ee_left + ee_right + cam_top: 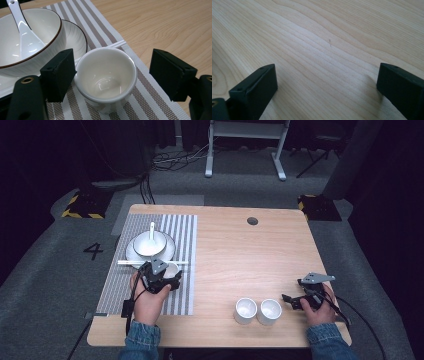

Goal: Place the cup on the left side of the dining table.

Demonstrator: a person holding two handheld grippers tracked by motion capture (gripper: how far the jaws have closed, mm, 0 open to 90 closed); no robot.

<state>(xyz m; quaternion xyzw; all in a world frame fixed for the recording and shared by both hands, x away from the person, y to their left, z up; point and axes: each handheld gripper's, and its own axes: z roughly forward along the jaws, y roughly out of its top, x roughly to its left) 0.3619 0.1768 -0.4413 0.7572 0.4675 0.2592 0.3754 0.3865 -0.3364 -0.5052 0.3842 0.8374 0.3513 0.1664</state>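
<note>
A small white cup stands upright and empty on the striped placemat. My left gripper is open around it: the left jaw touches the cup's side and the right jaw stands well clear. From above, the left gripper covers most of this cup, just in front of the plate. My right gripper rests open near the table's front right. In the right gripper view, its jaws are wide apart over bare wood with nothing between them.
A white bowl holding a spoon sits on a plate on the placemat. White chopsticks lie in front of the plate. Two more white cups stand left of the right gripper. A cable hole is at the back.
</note>
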